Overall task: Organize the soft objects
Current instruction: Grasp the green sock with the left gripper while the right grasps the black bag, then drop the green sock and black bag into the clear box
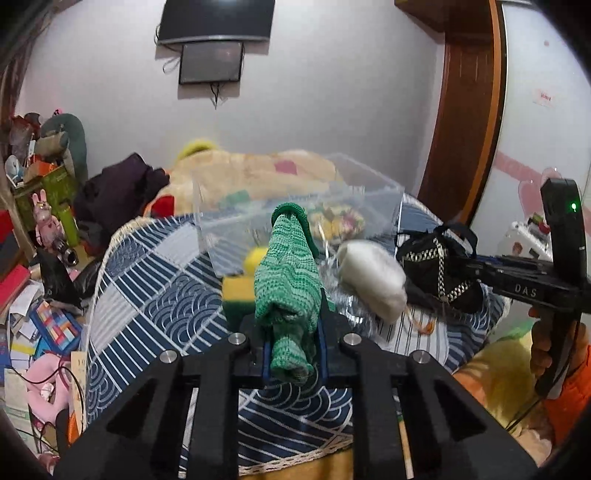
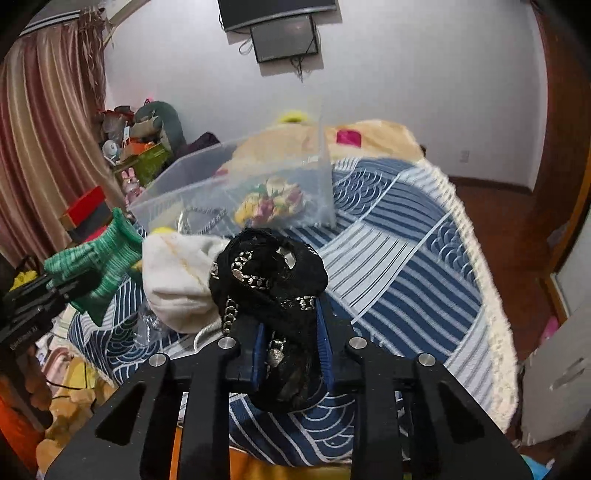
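On the bed, the clear bin (image 2: 236,177) holds a colourful bundle (image 2: 271,203) and a silvery chain. Left tool (image 1: 291,332) clamps a green sock (image 1: 291,273), its length pointing away toward the bin. Right tool (image 2: 291,347) grips a crumpled black lace piece (image 2: 273,280).

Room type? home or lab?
Likely a home bedroom: a bed under a blue wave-pattern quilt, a wall-mounted TV, curtains and big plush toys behind the clear bin.
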The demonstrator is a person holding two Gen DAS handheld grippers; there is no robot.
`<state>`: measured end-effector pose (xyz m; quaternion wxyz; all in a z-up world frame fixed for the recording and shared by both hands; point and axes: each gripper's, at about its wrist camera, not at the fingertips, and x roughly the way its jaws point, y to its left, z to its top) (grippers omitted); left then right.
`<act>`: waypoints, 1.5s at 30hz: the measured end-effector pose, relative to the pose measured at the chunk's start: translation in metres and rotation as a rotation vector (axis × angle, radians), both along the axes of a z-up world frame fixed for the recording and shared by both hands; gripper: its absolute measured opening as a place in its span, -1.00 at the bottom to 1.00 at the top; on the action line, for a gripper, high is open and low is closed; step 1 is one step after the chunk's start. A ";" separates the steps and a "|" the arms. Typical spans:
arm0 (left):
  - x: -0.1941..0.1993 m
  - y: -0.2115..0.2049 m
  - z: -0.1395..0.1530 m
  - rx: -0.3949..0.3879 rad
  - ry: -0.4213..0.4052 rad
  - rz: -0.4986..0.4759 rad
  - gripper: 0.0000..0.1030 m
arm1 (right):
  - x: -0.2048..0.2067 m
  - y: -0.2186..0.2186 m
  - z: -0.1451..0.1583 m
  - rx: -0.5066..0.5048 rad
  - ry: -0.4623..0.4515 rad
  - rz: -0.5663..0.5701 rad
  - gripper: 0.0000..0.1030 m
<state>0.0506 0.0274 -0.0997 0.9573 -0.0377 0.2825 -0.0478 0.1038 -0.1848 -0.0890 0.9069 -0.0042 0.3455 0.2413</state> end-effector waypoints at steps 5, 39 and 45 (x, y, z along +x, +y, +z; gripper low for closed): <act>0.001 0.003 0.017 -0.001 -0.038 -0.001 -0.65 | 0.000 -0.005 0.021 0.050 -0.063 -0.015 -0.58; 0.157 0.035 0.025 0.053 0.010 0.046 -0.65 | 0.117 0.100 0.051 -0.021 -0.068 0.062 -0.57; 0.178 0.031 0.008 0.096 0.082 0.042 -0.65 | 0.129 0.112 0.038 -0.085 -0.015 0.066 -0.57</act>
